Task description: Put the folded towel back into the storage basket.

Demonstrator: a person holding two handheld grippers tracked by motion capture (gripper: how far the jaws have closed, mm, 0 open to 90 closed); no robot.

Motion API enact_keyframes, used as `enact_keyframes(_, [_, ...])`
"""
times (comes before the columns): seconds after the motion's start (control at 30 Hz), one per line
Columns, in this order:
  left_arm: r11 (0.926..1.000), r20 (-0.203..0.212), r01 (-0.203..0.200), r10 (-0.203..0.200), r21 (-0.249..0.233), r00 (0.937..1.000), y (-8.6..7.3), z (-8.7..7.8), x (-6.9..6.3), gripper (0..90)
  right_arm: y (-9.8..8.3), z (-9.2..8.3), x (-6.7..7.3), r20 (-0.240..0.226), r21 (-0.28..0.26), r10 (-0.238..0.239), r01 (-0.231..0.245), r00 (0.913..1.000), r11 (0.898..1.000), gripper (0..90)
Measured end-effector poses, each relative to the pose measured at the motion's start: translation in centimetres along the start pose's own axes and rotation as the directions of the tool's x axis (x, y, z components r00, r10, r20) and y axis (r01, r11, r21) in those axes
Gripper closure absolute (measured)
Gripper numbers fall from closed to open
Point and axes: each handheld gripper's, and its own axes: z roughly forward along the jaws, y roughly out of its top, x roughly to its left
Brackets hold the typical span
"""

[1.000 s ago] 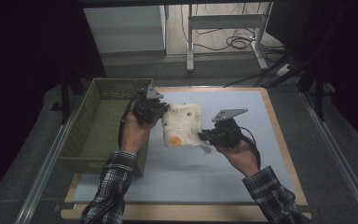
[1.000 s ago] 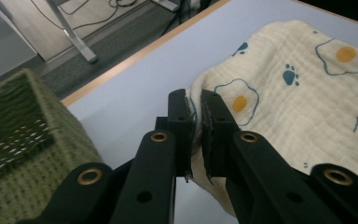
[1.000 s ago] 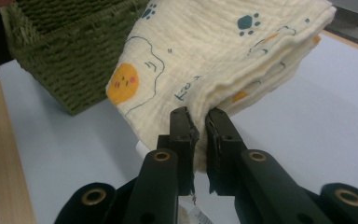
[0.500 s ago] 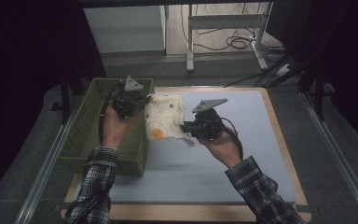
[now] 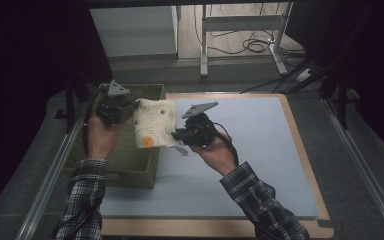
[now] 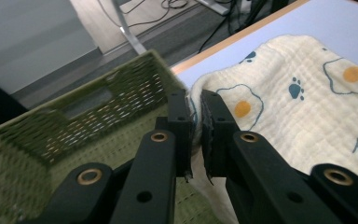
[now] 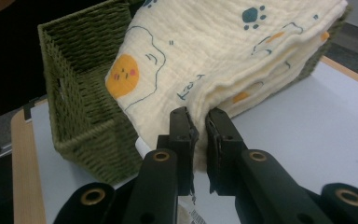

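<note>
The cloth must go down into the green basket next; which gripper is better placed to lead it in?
Left, probably. The left gripper already hangs over the basket, shut on one edge of the cloth. The right gripper, shut on the other edge, is over the blue mat beside the basket.

A wooden table (image 5: 307, 150) carries a pale-blue mat (image 5: 260, 165) — on the mat's left edge, a green woven basket (image 5: 130, 160).

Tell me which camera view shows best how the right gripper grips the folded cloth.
The right gripper view: the right gripper pinches the stacked edge of the folded cloth close up, with the green basket behind. The high view shows the cloth hanging between both grippers, small. The left gripper view shows the left gripper pinching the opposite edge.
</note>
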Motion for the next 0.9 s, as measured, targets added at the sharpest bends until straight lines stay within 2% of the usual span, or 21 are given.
enact_keyframes(0.03, [1.0000, -0.012, 0.006, -0.006, 0.004, 0.9999, -0.4, -0.4, 0.5, 83.7, 0.3, 0.7, 0.4, -0.010, -0.002, -0.004, 0.003, 0.9999, 1.000, 81.6])
enact_keyframes(0.13, [0.9999, -0.026, 0.009, -0.009, 0.009, 0.9996, -0.7, -0.8, 1.1, 83.7, 0.6, 1.5, 0.8, -0.019, -0.001, -0.005, 0.005, 0.9998, 1.000, 81.6])
enact_keyframes(0.3, [0.9994, -0.058, 0.021, -0.020, 0.028, 0.9981, -1.9, -1.8, 2.5, 83.5, 1.4, 3.7, 2.0, -0.045, 0.001, -0.011, 0.011, 0.9989, 1.000, 81.6])
enact_keyframes(0.37, [0.9991, -0.067, 0.027, -0.025, 0.033, 0.9974, -2.5, -2.1, 3.0, 83.5, 1.5, 4.0, 2.2, -0.049, 0.000, -0.009, 0.009, 0.9988, 1.000, 81.6])
enact_keyframes(0.4, [0.9986, -0.076, 0.033, -0.030, 0.040, 0.9966, -3.0, -2.2, 3.4, 83.6, 1.7, 4.8, 2.6, -0.061, 0.001, -0.007, 0.007, 0.9981, 1.000, 81.6])
enact_keyframes(0.43, [0.9986, -0.076, 0.033, -0.030, 0.040, 0.9966, -3.0, -2.2, 3.4, 83.6, 1.7, 4.8, 2.6, -0.061, 0.001, -0.007, 0.007, 0.9981, 1.000, 81.6])
enact_keyframes(0.5, [0.9977, -0.088, 0.042, -0.037, 0.054, 0.9954, -3.9, -2.4, 4.0, 83.6, 2.0, 6.2, 3.4, -0.077, 0.008, -0.013, 0.014, 0.9970, 1.000, 81.6])
enact_keyframes(0.53, [0.9977, -0.088, 0.042, -0.037, 0.054, 0.9954, -3.9, -2.4, 4.0, 83.6, 2.0, 6.2, 3.4, -0.077, 0.008, -0.013, 0.014, 0.9970, 1.000, 81.6])
enact_keyframes(0.57, [0.9970, -0.096, 0.046, -0.039, 0.063, 0.9946, -4.5, -2.5, 4.5, 83.6, 2.2, 7.0, 3.8, -0.085, 0.016, -0.017, 0.018, 0.9963, 1.000, 81.6])
enact_keyframes(0.6, [0.9970, -0.096, 0.046, -0.039, 0.063, 0.9946, -4.5, -2.5, 4.5, 83.6, 2.2, 7.0, 3.8, -0.085, 0.016, -0.017, 0.018, 0.9963, 1.000, 81.6])
enact_keyframes(0.63, [0.9962, -0.101, 0.056, -0.049, 0.067, 0.9937, -5.1, -2.5, 4.9, 83.6, 2.3, 7.9, 4.3, -0.094, 0.024, -0.015, 0.017, 0.9954, 1.000, 81.5])
enact_keyframes(0.67, [0.9962, -0.101, 0.056, -0.049, 0.067, 0.9937, -5.1, -2.5, 4.9, 83.6, 2.3, 7.9, 4.3, -0.094, 0.024, -0.015, 0.017, 0.9954, 1.000, 81.5])
enact_keyframes(0.77, [0.9945, -0.109, 0.068, -0.059, 0.079, 0.9923, -6.2, -2.6, 5.6, 83.6, 2.5, 9.4, 5.3, -0.103, 0.044, -0.022, 0.026, 0.9944, 0.999, 81.5])
enact_keyframes(0.9, [0.9931, -0.110, 0.073, -0.063, 0.091, 0.9920, -7.1, -2.4, 6.0, 83.6, 2.5, 10.8, 6.2, -0.092, 0.064, -0.045, 0.051, 0.9948, 0.997, 81.1])
